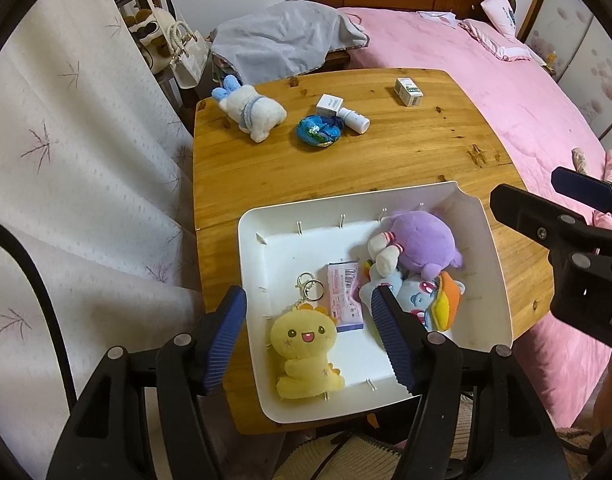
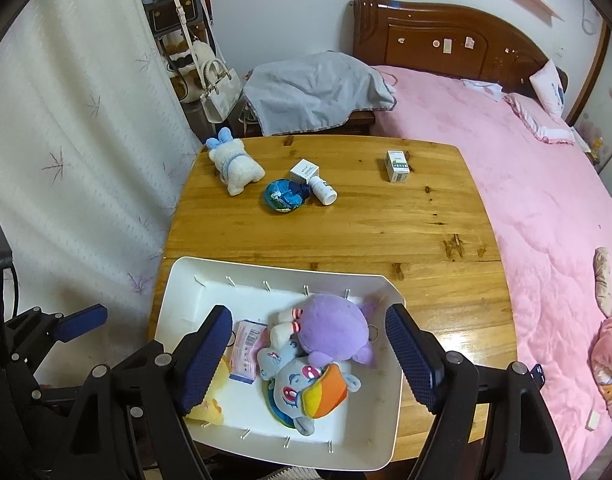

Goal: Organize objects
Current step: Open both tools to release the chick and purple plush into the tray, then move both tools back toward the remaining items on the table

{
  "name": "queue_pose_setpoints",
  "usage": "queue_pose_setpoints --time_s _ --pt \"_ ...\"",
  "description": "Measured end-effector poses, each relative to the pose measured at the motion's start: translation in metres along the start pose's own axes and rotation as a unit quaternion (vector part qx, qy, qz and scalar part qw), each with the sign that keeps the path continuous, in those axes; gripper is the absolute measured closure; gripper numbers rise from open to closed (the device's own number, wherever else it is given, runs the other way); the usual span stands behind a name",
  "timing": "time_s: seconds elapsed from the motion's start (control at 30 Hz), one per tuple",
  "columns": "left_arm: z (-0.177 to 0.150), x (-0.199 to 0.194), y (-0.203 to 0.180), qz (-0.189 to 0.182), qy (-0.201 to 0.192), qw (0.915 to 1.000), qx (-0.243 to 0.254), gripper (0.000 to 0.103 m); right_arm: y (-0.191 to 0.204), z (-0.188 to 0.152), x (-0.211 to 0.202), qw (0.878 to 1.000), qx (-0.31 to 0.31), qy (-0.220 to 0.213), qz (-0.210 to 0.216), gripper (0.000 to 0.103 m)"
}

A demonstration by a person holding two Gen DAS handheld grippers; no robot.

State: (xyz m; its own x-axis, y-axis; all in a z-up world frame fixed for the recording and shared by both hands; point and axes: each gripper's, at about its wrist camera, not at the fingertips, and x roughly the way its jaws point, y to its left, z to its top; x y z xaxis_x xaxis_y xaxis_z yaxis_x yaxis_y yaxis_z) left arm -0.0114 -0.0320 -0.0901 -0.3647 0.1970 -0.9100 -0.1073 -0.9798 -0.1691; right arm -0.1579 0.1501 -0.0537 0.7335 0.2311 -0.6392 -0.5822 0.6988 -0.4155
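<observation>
White tray (image 1: 493,240) holds toys; jaws seemingly empty.

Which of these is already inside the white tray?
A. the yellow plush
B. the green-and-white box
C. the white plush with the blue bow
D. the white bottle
A: the yellow plush lies in the white tray beside a pink packet, while the bottle, the bow plush and the green-and-white box sit out on the table.
</observation>
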Motion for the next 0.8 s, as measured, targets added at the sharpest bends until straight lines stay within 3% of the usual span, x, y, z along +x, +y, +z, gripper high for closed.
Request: queue_pose_setpoints --time_s 0.8 --pt "0.009 -0.013 -0.007 0.007 -0.021 0.9998 0.001 0.03 -0.015 -0.001 -0.011 0.999 0.032 -0.001 -0.025 0.023"
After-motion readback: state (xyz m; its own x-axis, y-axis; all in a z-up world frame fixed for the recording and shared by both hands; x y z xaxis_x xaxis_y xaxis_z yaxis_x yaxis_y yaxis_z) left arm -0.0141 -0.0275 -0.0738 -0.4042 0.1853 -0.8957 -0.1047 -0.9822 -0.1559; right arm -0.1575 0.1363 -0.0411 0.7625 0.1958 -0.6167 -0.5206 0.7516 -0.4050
